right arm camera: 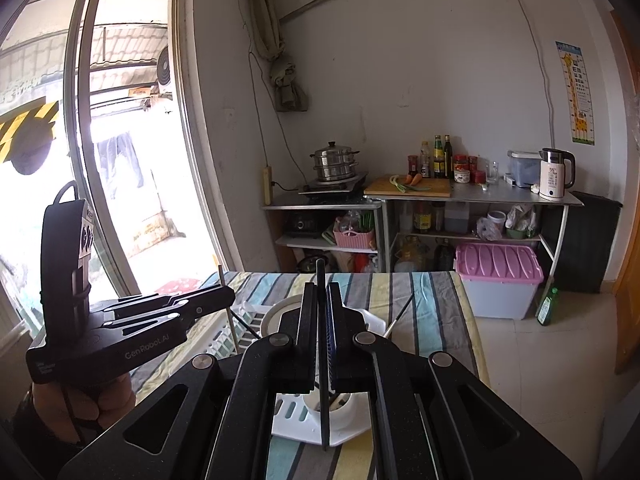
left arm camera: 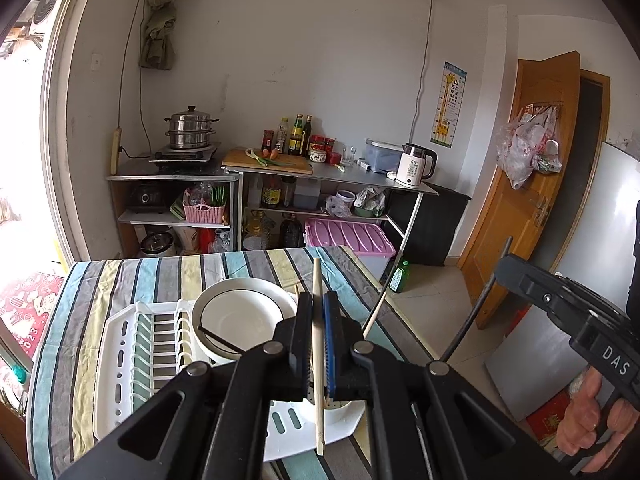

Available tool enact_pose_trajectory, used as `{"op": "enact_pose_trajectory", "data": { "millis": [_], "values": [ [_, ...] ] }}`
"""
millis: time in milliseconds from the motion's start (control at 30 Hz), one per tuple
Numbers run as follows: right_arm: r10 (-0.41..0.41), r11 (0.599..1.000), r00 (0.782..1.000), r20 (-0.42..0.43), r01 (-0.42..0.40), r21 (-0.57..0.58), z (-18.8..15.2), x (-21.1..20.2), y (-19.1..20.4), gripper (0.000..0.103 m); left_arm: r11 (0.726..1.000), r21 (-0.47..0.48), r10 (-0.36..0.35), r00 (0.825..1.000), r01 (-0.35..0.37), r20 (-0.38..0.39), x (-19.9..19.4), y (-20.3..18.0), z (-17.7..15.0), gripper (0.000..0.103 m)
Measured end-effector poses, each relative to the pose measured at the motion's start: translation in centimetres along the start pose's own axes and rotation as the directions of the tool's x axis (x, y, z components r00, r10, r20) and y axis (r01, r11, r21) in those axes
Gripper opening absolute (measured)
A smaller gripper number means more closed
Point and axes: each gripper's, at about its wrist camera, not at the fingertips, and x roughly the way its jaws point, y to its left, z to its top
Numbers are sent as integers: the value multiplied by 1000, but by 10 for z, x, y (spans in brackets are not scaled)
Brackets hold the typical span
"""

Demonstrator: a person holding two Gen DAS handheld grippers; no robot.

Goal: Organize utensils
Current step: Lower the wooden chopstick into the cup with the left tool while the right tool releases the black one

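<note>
2 claws pinch chopsticks above the rack.

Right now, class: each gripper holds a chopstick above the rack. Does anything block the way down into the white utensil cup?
Nothing visible does. The left gripper holds a pale chopstick, the right gripper a dark chopstick, both over the open white cup at the drying rack's corner.

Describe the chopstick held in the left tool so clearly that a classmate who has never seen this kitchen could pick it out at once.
Start at the striped tablecloth and find the white dish rack lying on it. Above the rack's round cup, the left tool is shut on a pale wooden chopstick that stands nearly upright. Its light colour sets it apart from the black chopstick in the right tool.
</note>
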Motion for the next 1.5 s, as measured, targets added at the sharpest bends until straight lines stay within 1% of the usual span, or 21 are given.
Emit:
{"op": "enact_pose_trajectory", "data": {
  "millis": [200, 500, 767, 933, 1200, 1500],
  "values": [
    [2, 1000, 1000, 13, -2, -1, 11, 10, -4, 4, 1000, 4, 10, 1000, -10, 2, 17, -3, 9, 6],
    [-1, 1000, 1000, 1, 1, 9, 14, 31, -12, 4, 1000, -2, 12, 1000, -12, -6, 44, -3, 16, 6],
    [1, 1000, 1000, -14, 0, 13, 12, 42, -14, 4, 1000, -10, 15, 1000, -15, -21, 60, 2, 12, 6],
    [-9, 1000, 999, -41, 10, 20, 4, 52, -17, 4, 1000, -16, 8, 1000, -8, -2, 62, 6, 10, 6],
    [-18, 999, 998, -57, 20, 31, 0, 56, -24, 4, 1000, -8, 1, 1000, -1, -5, 69, 1, 14, 6],
    [-22, 999, 997, -78, 25, 43, -8, 64, -29, 4, 1000, -7, 17, 999, -17, -47, 83, 6, -3, 6]
  ]
}}
